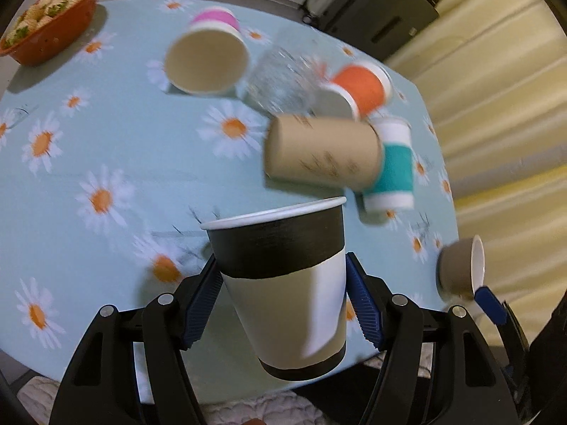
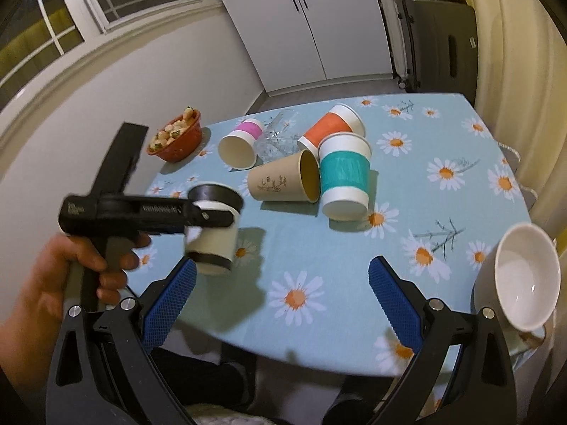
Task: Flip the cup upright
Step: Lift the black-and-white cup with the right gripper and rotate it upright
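The left gripper (image 1: pixel 283 301) is clamped on a black-and-white paper cup (image 1: pixel 287 283), its blue pads pressing the cup's sides, and holds it above the near edge of the daisy-print table (image 1: pixel 106 134). The cup's rim points up, only slightly tilted, so the turn looks nearly finished; setting it down on the cloth is what remains. The right gripper (image 2: pixel 280 304) hangs wide and empty over the near table edge. Farther off, a kraft cup (image 1: pixel 322 152), a teal cup (image 1: pixel 393 170), an orange cup (image 1: pixel 358 88) and a pink cup (image 1: pixel 209 56) lie on their sides, not yet righted. A white ceramic cup (image 2: pixel 524 276) sits tipped at the right edge.
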`<state>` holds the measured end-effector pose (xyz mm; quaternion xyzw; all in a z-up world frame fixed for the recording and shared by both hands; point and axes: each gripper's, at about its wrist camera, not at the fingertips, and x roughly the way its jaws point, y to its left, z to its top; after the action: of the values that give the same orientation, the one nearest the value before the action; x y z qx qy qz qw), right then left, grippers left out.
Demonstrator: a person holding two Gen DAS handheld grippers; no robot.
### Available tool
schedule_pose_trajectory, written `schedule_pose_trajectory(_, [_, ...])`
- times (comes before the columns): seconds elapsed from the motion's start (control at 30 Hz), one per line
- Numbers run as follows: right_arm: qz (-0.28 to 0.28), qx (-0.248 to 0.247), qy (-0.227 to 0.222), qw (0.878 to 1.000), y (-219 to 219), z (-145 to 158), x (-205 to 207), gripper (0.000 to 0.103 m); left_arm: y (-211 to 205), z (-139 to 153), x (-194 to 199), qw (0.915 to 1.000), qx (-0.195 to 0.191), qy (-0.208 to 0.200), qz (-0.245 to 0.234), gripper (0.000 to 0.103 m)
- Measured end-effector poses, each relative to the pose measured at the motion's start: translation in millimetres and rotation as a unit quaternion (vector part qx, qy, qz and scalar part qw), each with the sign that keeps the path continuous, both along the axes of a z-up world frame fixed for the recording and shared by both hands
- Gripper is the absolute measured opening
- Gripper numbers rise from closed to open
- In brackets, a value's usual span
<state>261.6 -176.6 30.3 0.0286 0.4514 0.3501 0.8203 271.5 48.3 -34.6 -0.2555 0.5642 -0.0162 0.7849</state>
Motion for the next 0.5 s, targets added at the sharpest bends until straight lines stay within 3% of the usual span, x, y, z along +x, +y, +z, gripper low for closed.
schedule_pose_trajectory(0.27, [-0.001, 0.019, 0.020, 1.000, -24, 2, -11, 0.097, -40, -16, -7, 0.9993, 0.016, 0.018, -0.029, 0.066])
schedule_pose_trajectory(0.5, [-0.007, 0.023, 0.021, 0.999, -36, 4, -16, 0.097, -55, -22, -4, 0.9971, 0.059, 0.028, -0.041, 0.068])
